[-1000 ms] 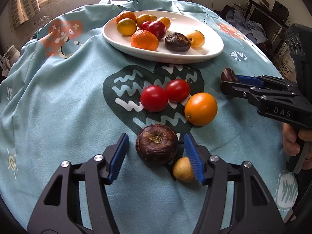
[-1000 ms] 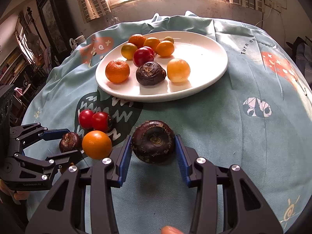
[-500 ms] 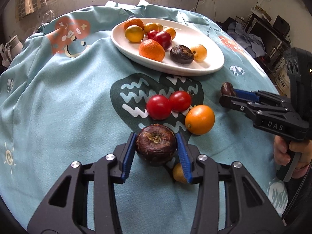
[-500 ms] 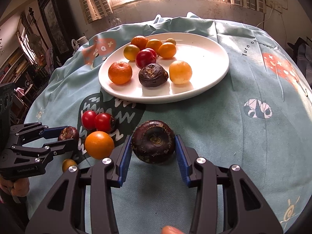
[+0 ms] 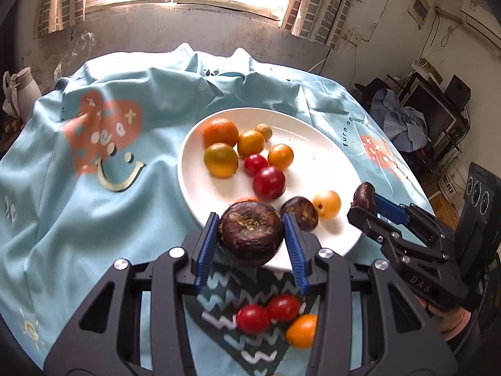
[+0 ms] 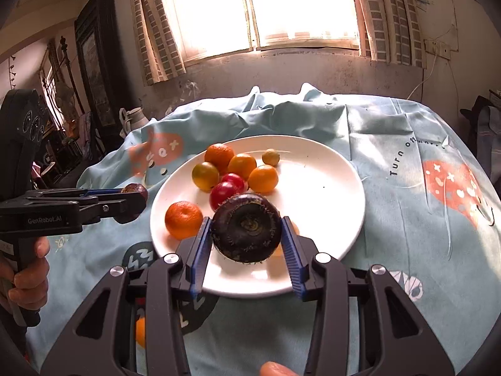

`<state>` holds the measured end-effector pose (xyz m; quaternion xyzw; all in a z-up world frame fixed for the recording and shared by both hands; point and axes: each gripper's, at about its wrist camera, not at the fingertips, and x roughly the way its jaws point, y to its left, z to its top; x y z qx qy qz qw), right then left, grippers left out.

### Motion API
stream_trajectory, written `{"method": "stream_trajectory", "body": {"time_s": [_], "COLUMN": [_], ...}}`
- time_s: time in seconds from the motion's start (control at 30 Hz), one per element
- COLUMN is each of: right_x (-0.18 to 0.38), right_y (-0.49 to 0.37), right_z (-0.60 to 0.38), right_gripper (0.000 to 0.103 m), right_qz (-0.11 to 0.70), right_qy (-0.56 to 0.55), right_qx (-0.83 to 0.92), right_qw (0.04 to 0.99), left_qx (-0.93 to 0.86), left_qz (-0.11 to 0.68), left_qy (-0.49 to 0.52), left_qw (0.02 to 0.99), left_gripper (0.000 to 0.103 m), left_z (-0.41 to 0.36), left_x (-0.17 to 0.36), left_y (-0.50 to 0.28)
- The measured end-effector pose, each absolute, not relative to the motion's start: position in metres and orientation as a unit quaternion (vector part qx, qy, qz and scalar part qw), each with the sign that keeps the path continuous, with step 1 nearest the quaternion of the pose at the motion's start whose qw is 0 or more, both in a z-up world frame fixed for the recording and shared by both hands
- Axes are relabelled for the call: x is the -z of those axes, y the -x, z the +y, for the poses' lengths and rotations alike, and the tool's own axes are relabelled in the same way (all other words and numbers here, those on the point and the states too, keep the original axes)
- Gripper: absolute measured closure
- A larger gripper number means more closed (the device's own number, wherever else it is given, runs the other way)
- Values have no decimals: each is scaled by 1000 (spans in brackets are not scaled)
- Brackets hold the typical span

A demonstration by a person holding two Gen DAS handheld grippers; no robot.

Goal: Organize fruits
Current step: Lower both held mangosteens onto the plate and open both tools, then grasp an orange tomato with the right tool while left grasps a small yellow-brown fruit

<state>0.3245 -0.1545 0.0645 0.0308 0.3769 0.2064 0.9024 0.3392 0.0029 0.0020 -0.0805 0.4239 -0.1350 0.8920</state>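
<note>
My left gripper (image 5: 250,238) is shut on a dark wrinkled purple fruit (image 5: 250,235), held above the near edge of the white plate (image 5: 338,163). My right gripper (image 6: 245,233) is shut on a second dark purple fruit (image 6: 245,227), held over the plate (image 6: 328,194). Each gripper also shows in the other's view, the right one (image 5: 364,202) at the plate's right side, the left one (image 6: 133,200) at its left side. The plate holds oranges (image 5: 220,133), red tomatoes (image 5: 268,183), yellow fruits and a dark fruit (image 5: 299,213). Two tomatoes (image 5: 266,313) and an orange (image 5: 302,330) lie on the cloth below.
A light blue printed tablecloth (image 5: 94,188) covers the round table. A window and grey wall stand behind it. Cluttered shelves and electronics (image 5: 438,119) are to the right, a dark cabinet (image 6: 97,72) and a white jug (image 6: 134,119) to the left.
Both grippers have lifted off the cloth with their dark fruits and moved forward over the plate. The left gripper closed on its fruit a second ago.
</note>
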Motion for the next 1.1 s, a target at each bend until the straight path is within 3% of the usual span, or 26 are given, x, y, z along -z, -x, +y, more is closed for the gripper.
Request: {"method": "stream_trajectory", "body": {"time_s": [0.17, 0.27, 0.37, 0.47, 0.63, 0.77, 1.1], "right_x": [-49, -46, -51, -59, -59, -51, -32], "right_y": [-345, -347, -337, -316, -276, -248, -228], "right_z": [-161, -160, -157, -148, -124, -104, -81], "right_gripper": [58, 48, 48, 48, 48, 48, 48], "right_qz": [384, 383, 384, 383, 410, 420, 440], "right_qy": [-39, -32, -21, -7, 7, 37, 78], "right_qx": [-195, -190, -197, -220, -265, -258, -264], "right_qw": [902, 903, 902, 897, 873, 869, 855], "left_qx": [108, 66, 69, 55, 50, 63, 27], "left_qz": [439, 424, 403, 386, 393, 354, 375], "left_qy": [60, 57, 58, 40, 57, 75, 86], "left_qw": [890, 902, 911, 920, 916, 930, 923], "left_gripper": [59, 22, 21, 12, 12, 12, 12], "left_z": [-8, -4, -1, 2, 20, 36, 51], "left_x": [16, 18, 6, -8, -15, -2, 18], "left_y": [-384, -388, -370, -342, -281, -230, -216]}}
